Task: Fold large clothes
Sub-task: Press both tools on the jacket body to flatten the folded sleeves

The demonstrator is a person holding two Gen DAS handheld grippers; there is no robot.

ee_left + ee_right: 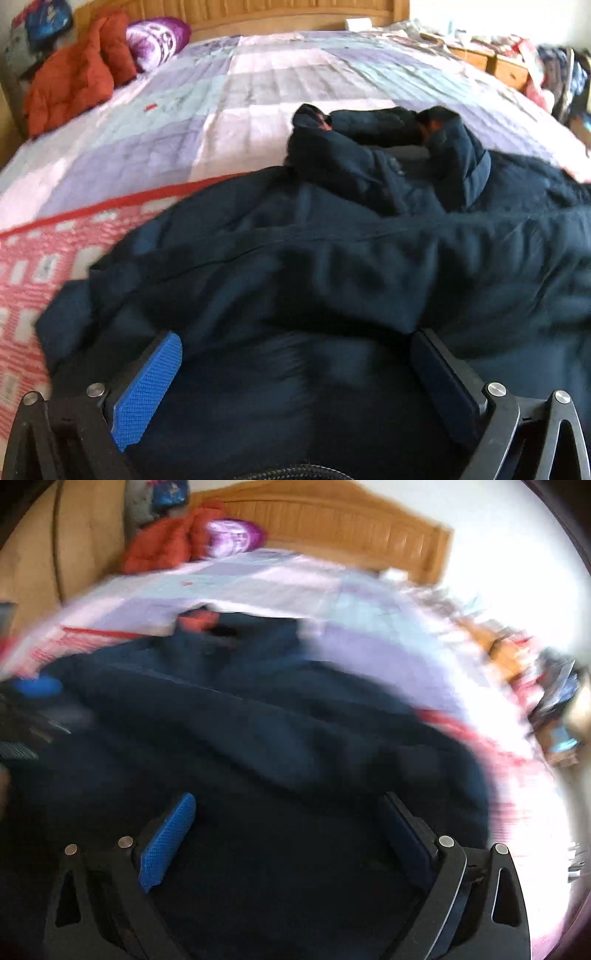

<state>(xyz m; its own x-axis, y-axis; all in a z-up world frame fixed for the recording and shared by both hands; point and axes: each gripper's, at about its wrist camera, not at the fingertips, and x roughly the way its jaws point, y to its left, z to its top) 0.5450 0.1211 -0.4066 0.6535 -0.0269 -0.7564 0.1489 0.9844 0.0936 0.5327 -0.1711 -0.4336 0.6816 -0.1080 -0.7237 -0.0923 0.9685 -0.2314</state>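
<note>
A large dark navy padded jacket [332, 240] lies spread on the bed, its sleeves bunched at the far end [388, 140]. My left gripper [295, 343] is open, its blue pads wide apart over the jacket's near part. In the right wrist view the jacket [277, 738] fills the middle, blurred by motion. My right gripper [288, 812] is open above the dark fabric with nothing between its fingers. The left gripper's blue pad [37, 686] shows at the left edge of that view.
The bed has a lilac and pale checked quilt [258, 92] and a red-white patterned edge [44, 266]. An orange puffer jacket [74, 74] and a purple pillow [155, 37] lie by the wooden headboard [295, 14]. A cluttered wooden nightstand [509, 70] stands at right.
</note>
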